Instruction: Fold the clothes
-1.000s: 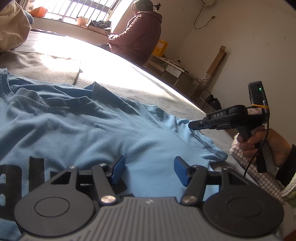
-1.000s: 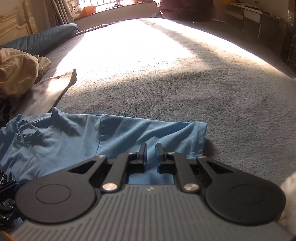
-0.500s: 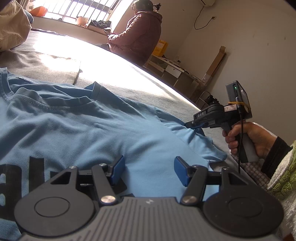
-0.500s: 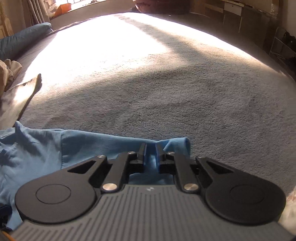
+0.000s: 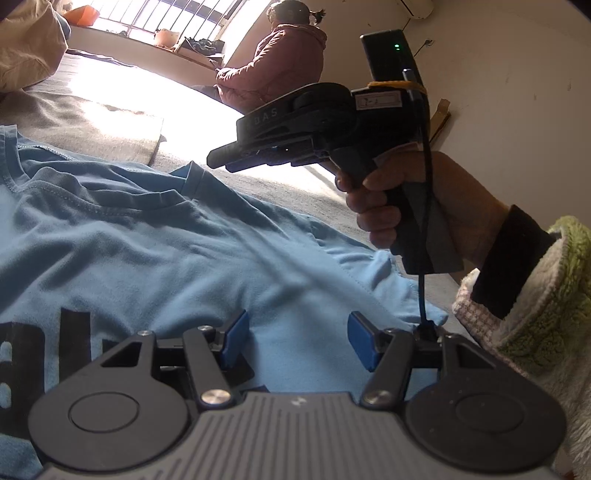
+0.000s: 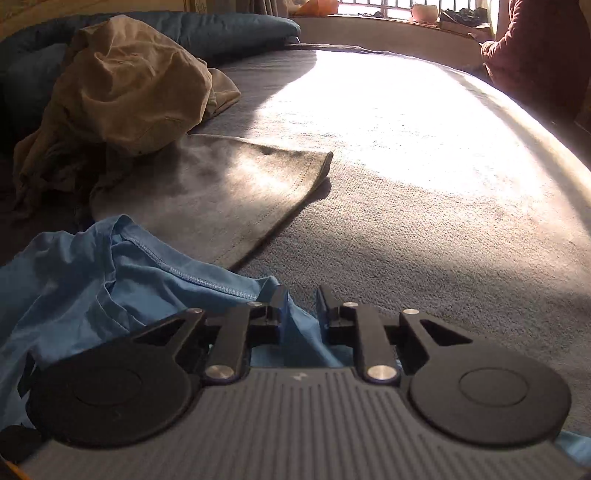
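Note:
A light blue T-shirt (image 5: 177, 251) with black lettering lies spread on the grey bed cover (image 6: 424, 229). My left gripper (image 5: 298, 332) rests low over the shirt's chest, open, with flat fabric under its blue pads (image 5: 236, 332) and nothing pinched. A hand (image 5: 391, 206) holds my right gripper (image 5: 221, 158) above the shirt's far shoulder. In the right wrist view the right gripper (image 6: 303, 299) has its jaws opening. A rumpled fold of the blue shirt (image 6: 110, 266) lies loose between them, and I see no pad pressing on it.
A beige heap of clothes (image 6: 129, 85) and a grey cloth (image 6: 221, 184) lie beyond the shirt's collar, with a blue pillow (image 6: 229, 29) behind. A person in a maroon jacket (image 5: 273, 66) sits at the bed's far edge. The wall stands close on the right.
The right gripper swung left from the sleeve's outer end to above the shirt near its collar, and its shut jaws have parted. The left gripper has not moved.

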Action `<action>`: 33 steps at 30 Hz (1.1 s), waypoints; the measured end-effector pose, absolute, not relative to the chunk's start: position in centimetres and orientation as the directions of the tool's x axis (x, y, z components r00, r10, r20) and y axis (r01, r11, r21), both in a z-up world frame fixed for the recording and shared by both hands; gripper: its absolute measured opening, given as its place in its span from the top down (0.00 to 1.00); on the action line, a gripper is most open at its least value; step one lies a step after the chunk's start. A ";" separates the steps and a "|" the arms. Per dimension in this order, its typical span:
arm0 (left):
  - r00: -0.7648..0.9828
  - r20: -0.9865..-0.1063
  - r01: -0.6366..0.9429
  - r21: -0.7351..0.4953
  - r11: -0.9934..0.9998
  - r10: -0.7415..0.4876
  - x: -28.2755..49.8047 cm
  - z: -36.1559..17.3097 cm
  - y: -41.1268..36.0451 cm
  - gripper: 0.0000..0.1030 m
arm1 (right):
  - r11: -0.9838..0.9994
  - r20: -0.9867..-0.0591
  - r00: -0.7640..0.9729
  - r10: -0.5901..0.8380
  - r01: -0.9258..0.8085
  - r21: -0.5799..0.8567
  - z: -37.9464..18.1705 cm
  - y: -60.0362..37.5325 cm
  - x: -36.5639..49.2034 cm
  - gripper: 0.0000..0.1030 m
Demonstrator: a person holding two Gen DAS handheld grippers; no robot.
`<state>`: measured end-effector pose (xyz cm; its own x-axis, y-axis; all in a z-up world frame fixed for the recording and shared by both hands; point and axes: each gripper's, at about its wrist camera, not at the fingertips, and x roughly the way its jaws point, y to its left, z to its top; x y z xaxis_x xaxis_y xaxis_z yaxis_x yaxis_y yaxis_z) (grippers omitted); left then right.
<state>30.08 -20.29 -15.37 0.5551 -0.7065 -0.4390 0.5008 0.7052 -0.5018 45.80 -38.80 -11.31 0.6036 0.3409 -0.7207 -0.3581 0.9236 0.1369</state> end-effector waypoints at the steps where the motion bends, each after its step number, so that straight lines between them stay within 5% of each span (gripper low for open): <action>1: 0.555 -0.438 0.501 -0.503 0.704 -0.707 30.1 -15.4 -20.3 0.41 | 0.917 -0.719 0.582 0.381 -0.341 0.209 -11.4 -38.8 46.8 0.70; 4: 0.554 -0.437 0.500 -0.506 0.703 -0.709 30.1 -15.4 -20.2 0.41 | 0.912 -0.754 0.524 0.395 -0.322 0.254 -12.3 -38.0 48.8 0.60; 10: 0.554 -0.436 0.500 -0.506 0.702 -0.709 30.2 -15.4 -20.3 0.41 | 0.920 -0.827 0.449 0.339 -0.344 0.190 -13.8 -35.8 50.3 0.61; 11: 0.554 -0.436 0.500 -0.507 0.702 -0.709 30.2 -15.4 -20.3 0.41 | 0.920 -0.831 0.449 0.330 -0.349 0.177 -13.7 -35.6 50.2 0.69; 12: 0.554 -0.436 0.500 -0.507 0.702 -0.709 30.3 -15.4 -20.3 0.41 | 0.921 -0.833 0.449 0.322 -0.354 0.165 -13.5 -35.5 50.0 0.93; 13: 0.554 -0.436 0.500 -0.507 0.702 -0.709 30.3 -15.4 -20.3 0.41 | 0.918 -0.827 0.459 0.325 -0.365 0.158 -13.3 -35.4 49.7 0.98; 22: 0.554 -0.433 0.500 -0.509 0.700 -0.711 30.3 -15.5 -20.3 0.41 | 0.939 -0.735 0.637 0.231 -0.343 -0.002 -14.5 -34.8 49.7 0.99; 27: 0.553 -0.428 0.500 -0.515 0.696 -0.714 30.4 -15.6 -20.2 0.41 | 0.957 -0.693 0.679 0.241 -0.285 0.053 -15.2 -35.7 50.3 0.96; 33: 0.545 -0.417 0.489 -0.547 0.680 -0.727 30.7 -15.6 -19.8 0.41 | 0.988 -0.644 0.750 0.152 -0.127 0.084 -9.1 -39.5 46.2 0.95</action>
<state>30.67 -19.76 -15.59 0.5449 -0.7275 -0.4169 0.4892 0.6797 -0.5466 46.19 -39.49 -9.07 0.7498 0.1516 -0.6441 -0.1275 0.9883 0.0843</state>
